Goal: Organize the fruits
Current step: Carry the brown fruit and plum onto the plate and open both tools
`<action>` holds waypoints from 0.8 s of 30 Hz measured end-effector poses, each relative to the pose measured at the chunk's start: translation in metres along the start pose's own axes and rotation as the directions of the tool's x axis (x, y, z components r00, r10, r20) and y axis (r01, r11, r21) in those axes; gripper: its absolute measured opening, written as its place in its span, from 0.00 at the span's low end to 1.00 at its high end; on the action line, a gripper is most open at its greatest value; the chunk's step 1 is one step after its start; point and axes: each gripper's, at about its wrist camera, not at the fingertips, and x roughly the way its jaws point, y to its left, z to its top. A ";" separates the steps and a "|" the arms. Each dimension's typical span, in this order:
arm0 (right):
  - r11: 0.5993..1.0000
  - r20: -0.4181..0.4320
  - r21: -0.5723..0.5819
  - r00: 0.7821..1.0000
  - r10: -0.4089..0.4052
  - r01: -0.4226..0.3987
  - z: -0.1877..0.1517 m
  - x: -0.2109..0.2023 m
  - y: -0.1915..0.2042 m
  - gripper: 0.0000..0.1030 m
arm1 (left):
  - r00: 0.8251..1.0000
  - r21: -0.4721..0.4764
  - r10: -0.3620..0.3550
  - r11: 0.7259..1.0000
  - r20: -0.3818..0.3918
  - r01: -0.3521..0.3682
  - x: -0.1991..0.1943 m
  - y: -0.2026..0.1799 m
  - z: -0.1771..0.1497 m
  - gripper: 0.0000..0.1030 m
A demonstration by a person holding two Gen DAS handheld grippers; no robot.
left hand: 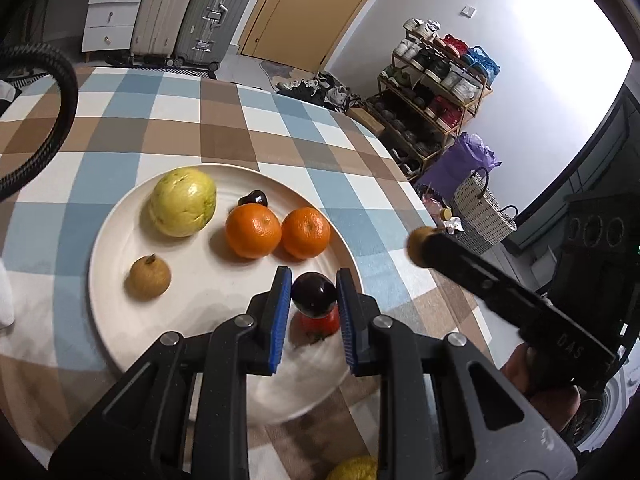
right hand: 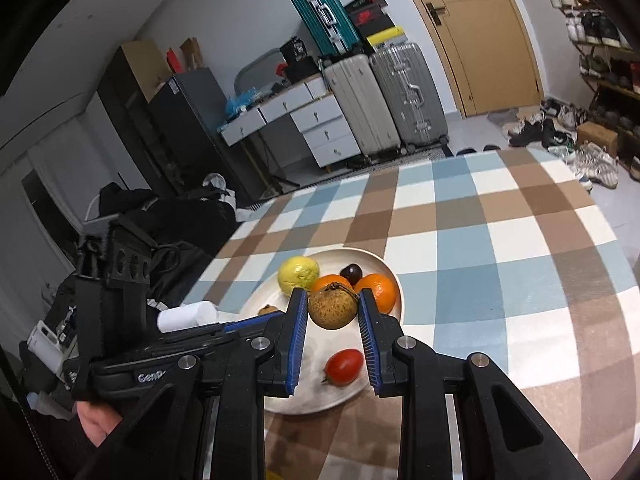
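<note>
Yellow fruit (left hand: 354, 468) at 6 o'clock cut by frame edge; cherry tomato (left hand: 318, 322) half hidden behind dark plum (left hand: 313, 294).

Round cream plate (left hand: 120, 240): smooth, matt-looking glaze with faint sheen. Blue, brown and white checked tablecloth (left hand: 280, 128): woven cloth, matt. Dark purple round fruit (left hand: 314, 294): glossy, smooth skin. Two orange mandarins (left hand: 253, 231): finely pitted, slight shine. Yellow-green knobbly fruit (left hand: 183, 202): dull, dimpled. Brown round fruit (right hand: 333, 307): rough, matt. Small red tomato (right hand: 344, 366): glossy. Black plastic left gripper (left hand: 312, 320), right gripper (right hand: 334, 340): ribbed blue pads, metal pins.
</note>
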 end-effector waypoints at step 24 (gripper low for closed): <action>0.998 -0.134 -0.021 0.990 -0.054 0.052 -0.011 0.061 -0.025 0.27 | 0.999 -0.016 -0.018 1.000 -0.039 0.018 0.054 0.015 0.006 0.20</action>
